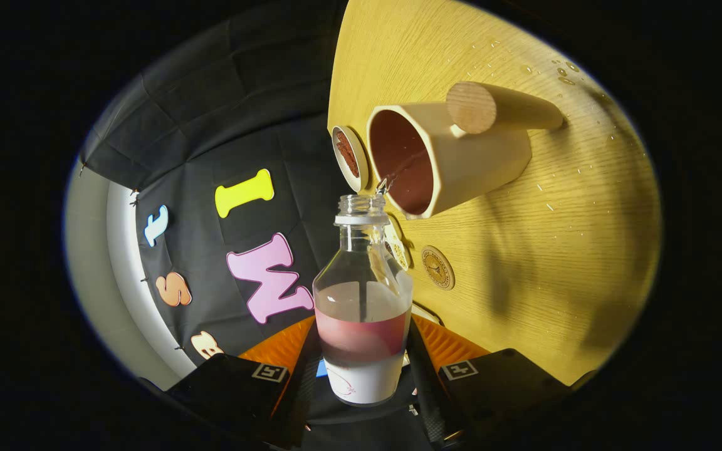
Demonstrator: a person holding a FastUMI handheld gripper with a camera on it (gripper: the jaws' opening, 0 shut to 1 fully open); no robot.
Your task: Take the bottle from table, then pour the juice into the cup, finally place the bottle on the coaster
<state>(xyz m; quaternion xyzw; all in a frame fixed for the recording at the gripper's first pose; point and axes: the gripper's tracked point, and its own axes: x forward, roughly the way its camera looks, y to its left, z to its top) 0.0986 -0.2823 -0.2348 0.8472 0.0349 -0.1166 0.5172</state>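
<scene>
A clear open bottle (361,294) with a white neck ring and a white-and-pink label sits between my fingers, and my gripper (362,366) is shut on its lower body. The whole scene is rolled sideways, so the bottle is tipped. Pink juice fills part of it. A thin stream (393,177) leaves the bottle's mouth and runs into the cream cup (461,160), which stands just beyond the mouth on the wooden table (555,263). The cup has a round wooden handle (492,108) and a reddish inside. A round white-rimmed coaster (350,158) lies right beside the cup, close to the table's edge.
Two small round gold discs lie on the table near the bottle's shoulder, one (438,267) in the open and one (397,245) partly behind the glass. Droplets (565,69) speckle the wood past the cup. The table's edge runs just beside the coaster.
</scene>
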